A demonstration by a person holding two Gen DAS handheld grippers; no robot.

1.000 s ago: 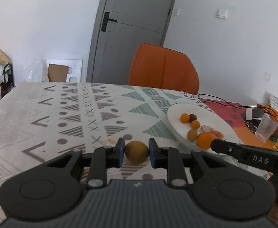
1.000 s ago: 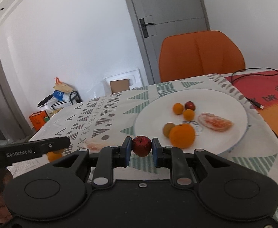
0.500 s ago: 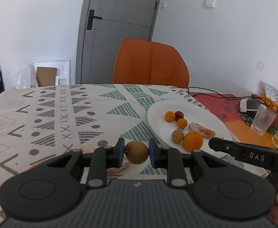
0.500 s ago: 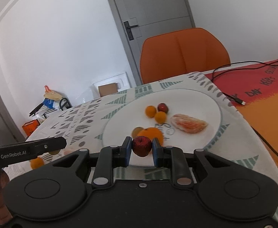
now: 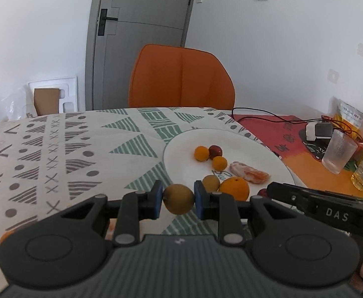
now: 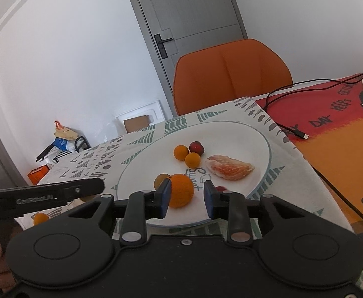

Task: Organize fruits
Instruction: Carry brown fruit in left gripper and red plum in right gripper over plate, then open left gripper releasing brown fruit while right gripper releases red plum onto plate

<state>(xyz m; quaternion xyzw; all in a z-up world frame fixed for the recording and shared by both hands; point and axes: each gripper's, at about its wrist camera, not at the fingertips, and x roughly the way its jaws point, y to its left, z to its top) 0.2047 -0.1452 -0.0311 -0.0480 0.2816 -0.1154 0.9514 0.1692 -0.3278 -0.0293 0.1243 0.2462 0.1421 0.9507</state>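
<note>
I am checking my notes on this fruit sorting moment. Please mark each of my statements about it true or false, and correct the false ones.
1. The left gripper holds a brownish-yellow round fruit. True.
2. The right gripper is shut on a red fruit. False: its jaws stand apart with nothing clamped; a small red fruit lies on the white plate beside its right finger.
3. A peeled citrus segment lies on the plate. True.
4. The plate is empty. False: it also holds a large orange and several smaller fruits.
5. An orange chair stands behind the table. True.
</note>
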